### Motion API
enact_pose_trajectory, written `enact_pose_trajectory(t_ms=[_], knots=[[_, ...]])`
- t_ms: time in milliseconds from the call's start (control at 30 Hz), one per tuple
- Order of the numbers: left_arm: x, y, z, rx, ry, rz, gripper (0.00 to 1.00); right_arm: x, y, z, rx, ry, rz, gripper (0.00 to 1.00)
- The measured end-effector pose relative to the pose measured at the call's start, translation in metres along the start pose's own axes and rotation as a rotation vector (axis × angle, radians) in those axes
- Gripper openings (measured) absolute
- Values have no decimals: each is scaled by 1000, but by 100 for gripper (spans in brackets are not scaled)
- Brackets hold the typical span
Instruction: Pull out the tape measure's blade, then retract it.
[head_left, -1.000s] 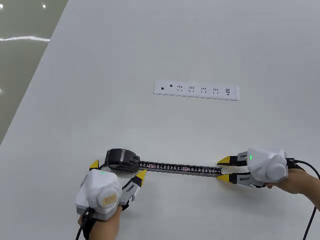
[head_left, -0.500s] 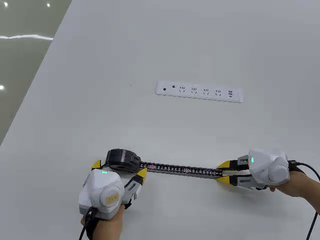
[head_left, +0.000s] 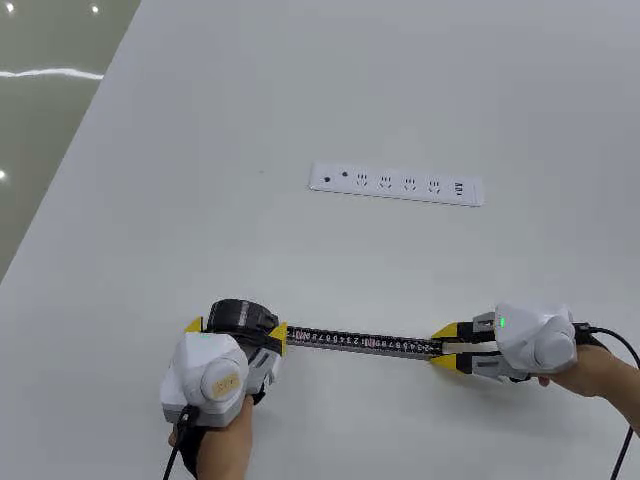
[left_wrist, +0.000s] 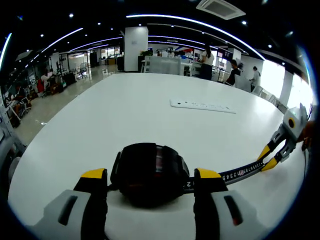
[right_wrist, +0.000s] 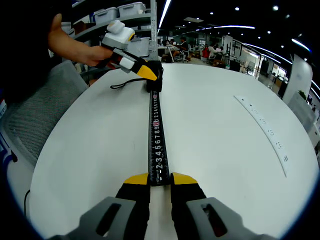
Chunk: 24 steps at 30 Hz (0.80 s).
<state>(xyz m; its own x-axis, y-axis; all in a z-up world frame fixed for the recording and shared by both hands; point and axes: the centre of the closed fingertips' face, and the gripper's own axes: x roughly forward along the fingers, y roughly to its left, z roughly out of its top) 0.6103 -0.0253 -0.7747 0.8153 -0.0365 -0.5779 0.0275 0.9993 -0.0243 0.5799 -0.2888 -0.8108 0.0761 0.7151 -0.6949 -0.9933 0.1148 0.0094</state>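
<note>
White table (head_left: 300, 100) carries a white strip (head_left: 396, 184) of sockets, and everything else sits on the person's side of that strip. The black case (head_left: 240, 318) of the tape measure lies flat on the table, nearer the person than the strip and out past the strip's left end. From the case the blade (head_left: 360, 342) is drawn out and lies along the table, roughly parallel with the strip and well apart from it, its printed numbers facing up. The left gripper (head_left: 235, 329) reaches over the case from the near side, a hand (head_left: 222, 450) under it. In the left gripper view its yellow-tipped jaws stand one on each side of the case (left_wrist: 149, 172), closed in against its flanks, so the left gripper (left_wrist: 152, 175) grips the case. There the blade (left_wrist: 240, 173) runs off to the right gripper (left_wrist: 267, 159), with the strip (left_wrist: 202, 105) beyond. The right gripper (head_left: 445, 346) sits on the near side of the strip's right end, and its jaws are drawn almost together on the blade's free end. In the right gripper view the right gripper (right_wrist: 160, 179) pinches that end between its yellow tips. The blade (right_wrist: 157, 135) runs straight away to the case (right_wrist: 155, 80), where the left gripper (right_wrist: 145, 72) and the hand (right_wrist: 75, 47) show. The strip (right_wrist: 262, 127) lies off to the right of the blade.
</note>
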Motion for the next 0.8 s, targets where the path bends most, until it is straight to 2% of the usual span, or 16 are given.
enact_pose_trajectory(t_ms=[167,367,800], knots=[[1,1,4,-12,-12,15,63,0,0,-1,-7,2,-4,15],[6,1,0,-50,0,20,63,0,0,0,-6,-1,-7,15],[8,2,-2,-67,1,44,64,0,0,-1,-2,-5,-5,15]])
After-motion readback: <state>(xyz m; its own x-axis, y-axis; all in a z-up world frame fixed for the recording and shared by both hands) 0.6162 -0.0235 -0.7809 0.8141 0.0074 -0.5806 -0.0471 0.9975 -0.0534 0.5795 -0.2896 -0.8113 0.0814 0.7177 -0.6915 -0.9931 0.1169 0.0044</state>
